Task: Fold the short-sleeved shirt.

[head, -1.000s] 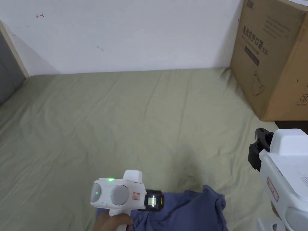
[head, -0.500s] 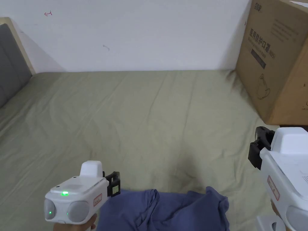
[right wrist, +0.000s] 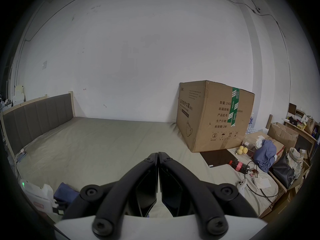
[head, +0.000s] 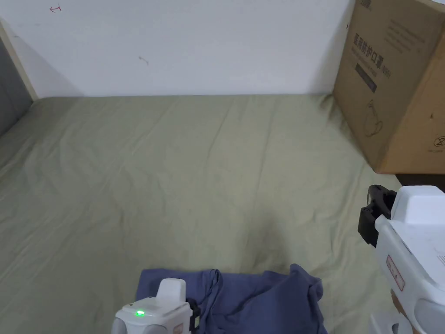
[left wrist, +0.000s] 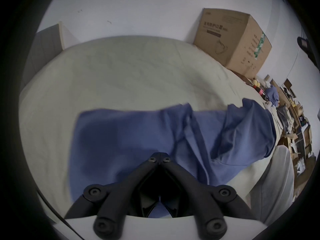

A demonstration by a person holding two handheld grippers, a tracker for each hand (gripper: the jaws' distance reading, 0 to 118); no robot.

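Jaws of the left gripper [left wrist: 160, 154] are closed together over the rumpled blue shirt [left wrist: 131, 133], apparently gripping nothing. Right gripper [right wrist: 158, 153], likewise closed and empty, hangs above the bed [head: 174, 174] near a cardboard box [head: 391, 87].

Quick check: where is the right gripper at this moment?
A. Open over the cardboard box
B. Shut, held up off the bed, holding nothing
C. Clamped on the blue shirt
B: the right gripper has its jaws together with nothing between them, above the bed sheet, apart from the blue shirt.
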